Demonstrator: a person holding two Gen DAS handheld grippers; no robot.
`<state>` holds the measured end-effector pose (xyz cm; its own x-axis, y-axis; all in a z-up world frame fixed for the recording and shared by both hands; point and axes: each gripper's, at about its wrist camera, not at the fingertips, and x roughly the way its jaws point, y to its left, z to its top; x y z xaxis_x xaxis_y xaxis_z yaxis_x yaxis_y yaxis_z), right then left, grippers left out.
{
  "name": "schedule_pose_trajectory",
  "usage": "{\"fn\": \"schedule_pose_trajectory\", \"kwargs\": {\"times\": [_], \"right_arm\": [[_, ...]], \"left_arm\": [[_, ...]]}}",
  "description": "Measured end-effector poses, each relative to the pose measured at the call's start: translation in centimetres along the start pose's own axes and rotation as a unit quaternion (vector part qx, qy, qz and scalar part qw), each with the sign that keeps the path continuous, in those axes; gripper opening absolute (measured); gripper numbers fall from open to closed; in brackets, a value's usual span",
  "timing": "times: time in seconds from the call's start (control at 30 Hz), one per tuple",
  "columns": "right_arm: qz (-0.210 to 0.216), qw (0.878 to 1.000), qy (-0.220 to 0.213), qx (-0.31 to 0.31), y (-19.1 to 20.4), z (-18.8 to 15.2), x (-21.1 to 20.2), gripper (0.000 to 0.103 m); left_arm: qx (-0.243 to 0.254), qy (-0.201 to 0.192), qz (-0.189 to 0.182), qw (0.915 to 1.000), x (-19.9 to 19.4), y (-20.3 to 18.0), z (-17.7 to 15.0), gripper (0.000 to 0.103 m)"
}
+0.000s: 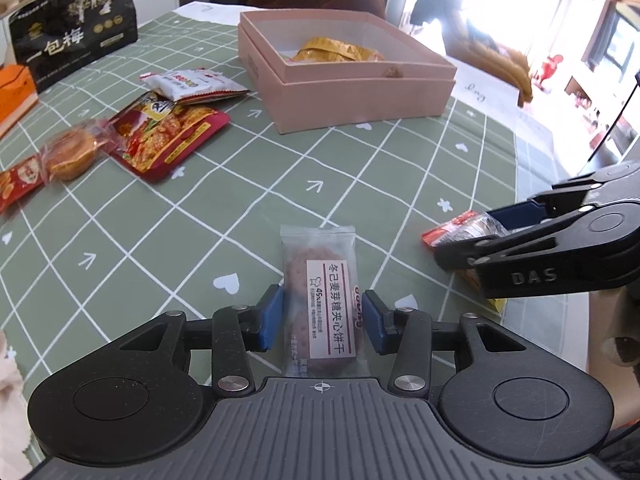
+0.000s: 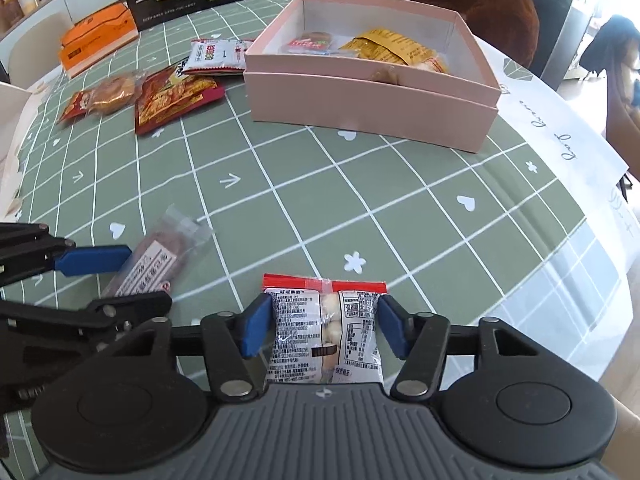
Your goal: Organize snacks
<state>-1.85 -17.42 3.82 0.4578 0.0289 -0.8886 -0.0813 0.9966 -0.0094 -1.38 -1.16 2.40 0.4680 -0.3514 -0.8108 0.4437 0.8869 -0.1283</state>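
Two slick film packets are pinched at once: left tongs [image 1: 322, 318] hold a flat sandwich-biscuit packet [image 1: 320, 296], right tongs [image 2: 320, 326] squeeze a puffy red-edged snack pouch [image 2: 325, 334], both low over the checked tabletop [image 2: 360, 200]. Slippery wrappers could slide out before reaching the rigid pink cardboard box [image 2: 372, 98]; crushing the biscuit is likely too.

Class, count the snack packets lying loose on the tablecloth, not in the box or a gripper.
4, clustered left of the pink box: white packet, red pouch, round cake, small red packet. Others may hide beneath.
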Motion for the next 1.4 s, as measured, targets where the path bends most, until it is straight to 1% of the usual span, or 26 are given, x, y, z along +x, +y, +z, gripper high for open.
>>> {"fn": "schedule_pose_trajectory", "kwargs": {"times": [0.07, 0.17, 0.2, 0.3, 0.4, 0.47, 0.5, 0.53, 0.6, 0.7, 0.8, 0.83, 0.9, 0.97, 1.03, 1.07, 1.13, 1.27, 1.33, 1.4], "right_arm": [[0.004, 1.000, 0.000, 0.004, -0.4, -0.1, -0.4, 0.054], [0.008, 1.000, -0.004, 0.008, -0.8, -0.1, -1.1, 0.052], [0.008, 1.000, -0.006, 0.009, -1.0, -0.1, -1.4, 0.052], [0.007, 1.000, -0.015, 0.009, -1.4, 0.2, -2.2, 0.051], [0.014, 1.000, -0.024, 0.013, -1.8, 0.6, -3.0, 0.050], [0.019, 0.999, -0.030, 0.016, -2.2, 0.9, -3.6, 0.049], [0.019, 0.999, -0.031, 0.017, -2.3, 1.1, -3.8, 0.049], [0.020, 0.999, -0.033, 0.016, -2.5, 1.3, -4.0, 0.049], [0.020, 0.999, -0.038, 0.014, -2.8, 1.7, -4.3, 0.049], [0.022, 0.998, -0.050, 0.013, -3.5, 2.3, -5.0, 0.048], [0.026, 0.997, -0.065, 0.013, -4.6, 3.2, -5.6, 0.048], [0.026, 0.997, -0.069, 0.013, -5.1, 3.6, -5.6, 0.049], [0.023, 0.997, -0.074, 0.010, -5.7, 3.9, -5.4, 0.049], [0.031, 0.997, -0.066, 0.009, -6.3, 3.7, -4.6, 0.049], [0.036, 0.998, -0.053, 0.011, -6.6, 3.2, -3.5, 0.049], [0.037, 0.998, -0.045, 0.013, -6.7, 2.9, -2.8, 0.049], [0.041, 0.998, -0.033, 0.023, -6.9, 2.4, -1.5, 0.048], [0.039, 0.998, -0.037, 0.033, -7.0, 2.5, -0.8, 0.048], [0.029, 0.998, -0.028, 0.039, -7.1, 2.7, -0.3, 0.048], [0.027, 0.998, -0.023, 0.046, -7.2, 2.6, 0.0, 0.049]], "left_arm": [[-0.002, -0.003, -0.002, 1.0000, 0.0, 0.1, 0.0, 0.048], [0.001, -0.006, 0.012, 0.9999, 0.0, -0.2, 0.0, 0.044], [-0.002, -0.011, 0.015, 0.9998, -0.1, -0.3, -0.2, 0.042], [-0.013, -0.028, 0.022, 0.9993, -0.2, -0.5, -0.7, 0.040], [-0.036, -0.039, 0.011, 0.9985, -0.4, -0.5, -1.0, 0.034], [-0.049, -0.051, 0.007, 0.9975, -0.7, -0.4, -1.2, 0.030], [-0.055, -0.059, 0.006, 0.9967, -1.0, -0.4, -1.3, 0.023], [-0.062, -0.066, 0.005, 0.9959, -1.3, -0.3, -1.2, 0.013], [-0.075, -0.079, -0.001, 0.9940, -1.9, -0.1, -0.8, 0.012], [-0.077, -0.093, -0.003, 0.9927, -2.3, -0.3, 0.6, 0.012], [-0.075, -0.076, -0.011, 0.9942, -1.8, -0.7, 2.0, 0.012], [-0.079, -0.066, -0.007, 0.9947, -1.6, -0.7, 2.3, 0.012], [-0.090, -0.042, 0.012, 0.9950, -1.5, -0.7, 2.4, 0.012], [-0.097, -0.012, 0.020, 0.9950, -1.3, -0.9, 2.3, 0.013], [-0.092, -0.009, 0.035, 0.9951, -1.6, -1.6, 1.9, 0.017], [-0.079, -0.012, 0.043, 0.9959, -1.7, -2.3, 1.7, 0.018], [-0.043, -0.002, 0.058, 0.9974, -1.4, -3.9, 1.7, 0.021], [0.024, 0.024, 0.083, 0.9960, 0.1, -6.5, 1.7, 0.022], [0.036, 0.040, 0.086, 0.9948, 1.0, -6.9, 1.6, 0.023], [0.045, 0.037, 0.088, 0.9944, 1.1, -7.1, 1.5, 0.025]]}}
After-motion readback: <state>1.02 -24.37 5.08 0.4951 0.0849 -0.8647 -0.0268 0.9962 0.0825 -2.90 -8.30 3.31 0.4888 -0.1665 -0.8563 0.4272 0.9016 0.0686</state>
